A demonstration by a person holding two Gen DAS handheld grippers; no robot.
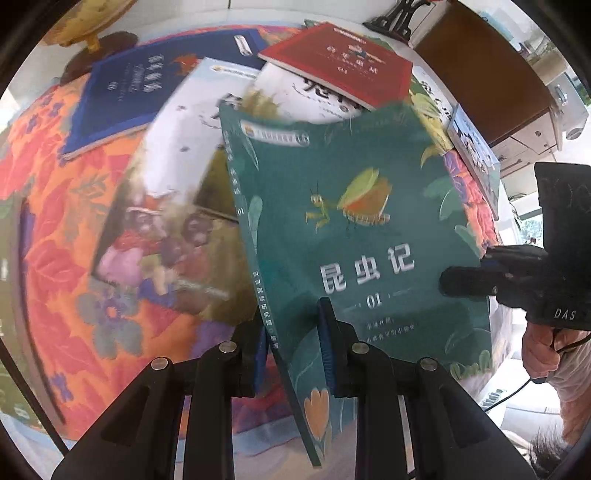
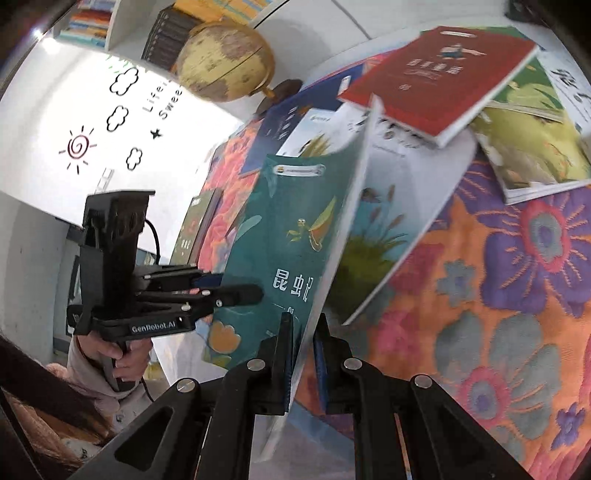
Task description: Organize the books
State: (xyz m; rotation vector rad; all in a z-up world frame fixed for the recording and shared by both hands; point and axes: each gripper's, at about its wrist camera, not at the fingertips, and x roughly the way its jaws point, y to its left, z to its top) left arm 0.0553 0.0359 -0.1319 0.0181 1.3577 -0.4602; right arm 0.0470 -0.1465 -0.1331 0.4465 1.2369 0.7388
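A green book with an insect on its cover (image 1: pixel 354 229) is held up off the table, tilted. My left gripper (image 1: pixel 295 332) is shut on its spine edge. My right gripper (image 2: pixel 304 328) is shut on its page edge; the book also shows in the right wrist view (image 2: pixel 291 236). The right gripper shows at the book's right side in the left wrist view (image 1: pixel 476 280). A red book (image 1: pixel 343 62), a blue book (image 1: pixel 140 92) and several white and illustrated books (image 1: pixel 173 206) lie overlapping on the flowered tablecloth (image 1: pixel 55 229).
A yellow globe (image 2: pixel 225 62) stands at the table's far corner. A dark green book (image 2: pixel 195 229) lies near the table's left edge. A shelf of books (image 2: pixel 92 18) hangs on the wall. A wooden cabinet (image 1: pixel 487 74) stands beyond the table.
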